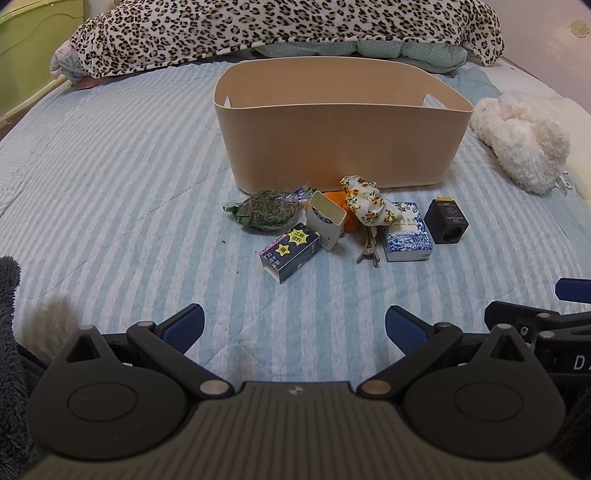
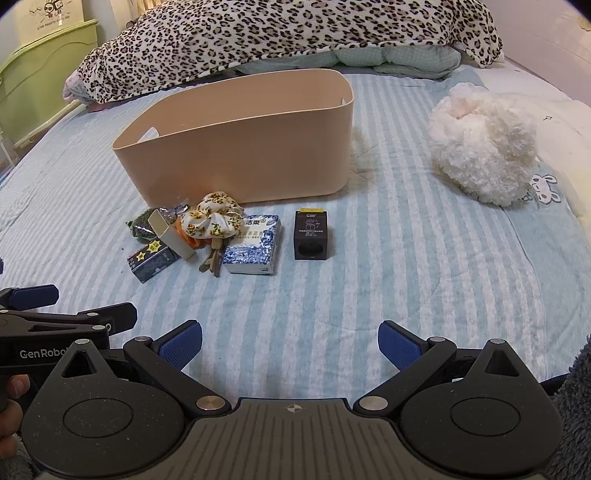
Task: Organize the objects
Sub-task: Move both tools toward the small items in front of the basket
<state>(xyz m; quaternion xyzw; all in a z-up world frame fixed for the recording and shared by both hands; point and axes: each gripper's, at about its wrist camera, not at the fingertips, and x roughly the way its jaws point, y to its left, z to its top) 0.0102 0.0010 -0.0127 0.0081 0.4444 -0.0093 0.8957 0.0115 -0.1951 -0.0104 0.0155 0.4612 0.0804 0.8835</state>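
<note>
A tan plastic bin [image 1: 340, 144] [image 2: 240, 162] stands on the striped bed. In front of it lie a green herb bag [image 1: 264, 212], a white open box [image 1: 327, 221], a dark purple box [image 1: 290, 253], an orange item [image 1: 338, 199], a floral scrunchie [image 1: 369, 205] [image 2: 212, 216], a metal hair clip [image 1: 367, 249], a blue-white tissue pack [image 1: 406, 232] [image 2: 253, 243] and a black box [image 1: 447, 221] [image 2: 312, 234]. My left gripper [image 1: 294, 330] and right gripper [image 2: 290, 343] are both open and empty, well short of the items.
A fluffy white plush [image 1: 521, 140] [image 2: 484, 144] lies right of the bin. A leopard-print blanket [image 1: 280, 29] is heaped at the back. A green headboard [image 2: 33, 81] stands at the far left. The right gripper's body [image 1: 546, 325] shows beside the left one.
</note>
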